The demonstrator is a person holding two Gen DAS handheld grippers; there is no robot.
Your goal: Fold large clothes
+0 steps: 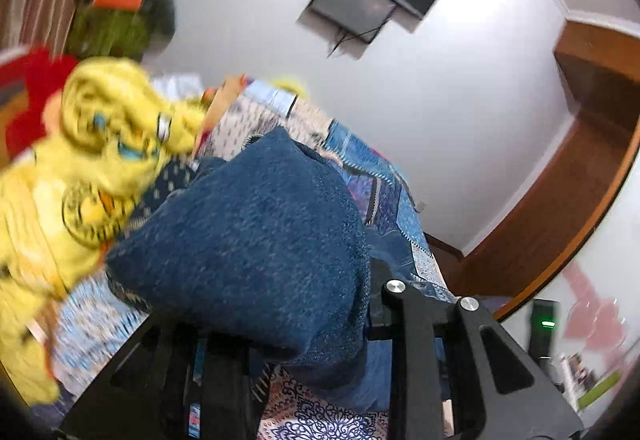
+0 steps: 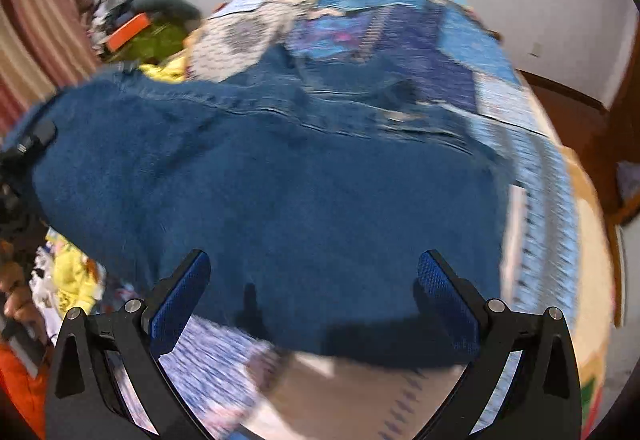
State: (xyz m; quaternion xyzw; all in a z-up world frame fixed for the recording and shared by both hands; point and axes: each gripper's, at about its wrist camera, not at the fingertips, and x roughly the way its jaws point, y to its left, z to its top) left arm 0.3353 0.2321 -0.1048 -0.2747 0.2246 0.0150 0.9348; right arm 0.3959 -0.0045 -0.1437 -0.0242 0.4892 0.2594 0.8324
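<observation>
Two grippers work the blue denim garment (image 2: 280, 191): the left gripper (image 1: 304, 344) pinches it at centre frame, the right gripper (image 2: 314, 304) spread wide, lower frame.

Patchwork-covered bed (image 2: 500, 51) under blue denim garment (image 2: 280, 179) and yellow clothes (image 1: 100, 127).

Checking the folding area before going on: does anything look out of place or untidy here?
Yes. A yellow garment lies crumpled in a heap beside the denim garment, unfolded, on the patchwork bedspread. The denim drapes over the left gripper.
</observation>
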